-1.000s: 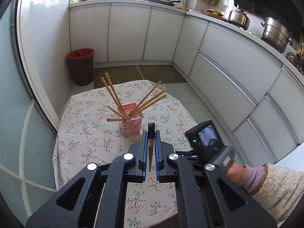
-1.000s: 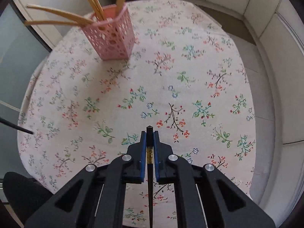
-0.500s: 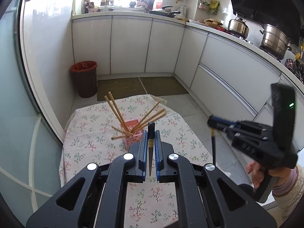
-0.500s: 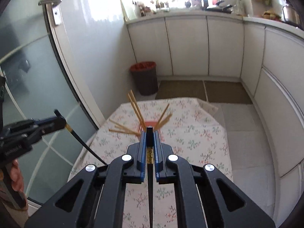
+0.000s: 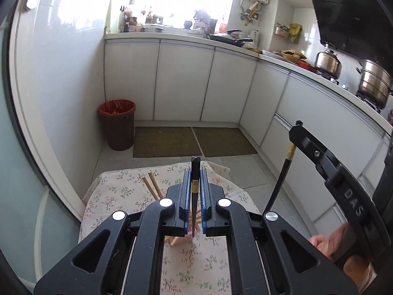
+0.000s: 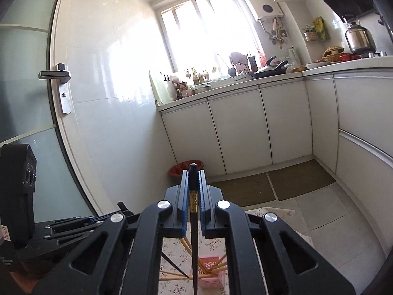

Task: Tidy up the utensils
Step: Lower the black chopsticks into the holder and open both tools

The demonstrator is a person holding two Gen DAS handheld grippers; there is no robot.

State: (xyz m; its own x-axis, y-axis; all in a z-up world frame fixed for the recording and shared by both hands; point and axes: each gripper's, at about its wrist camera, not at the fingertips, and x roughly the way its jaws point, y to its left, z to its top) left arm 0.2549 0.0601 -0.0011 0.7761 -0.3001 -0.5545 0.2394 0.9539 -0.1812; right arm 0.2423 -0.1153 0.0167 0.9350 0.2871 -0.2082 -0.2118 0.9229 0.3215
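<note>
Black chopstick (image 5: 194, 191) sits clamped in the left claw (image 5: 195, 196), and a second black chopstick (image 6: 194, 221) is pinched tight in the right claw (image 6: 194, 196). Both hang above the floral surface (image 5: 122, 191), over the pink holder (image 6: 211, 272) stuffed with wooden chopsticks (image 5: 152, 186).

Glossy white cabinets (image 5: 186, 83); matt floral cloth (image 5: 122, 194) on table; wood chopsticks (image 5: 153, 188); shiny metal pots (image 5: 374, 83).
</note>
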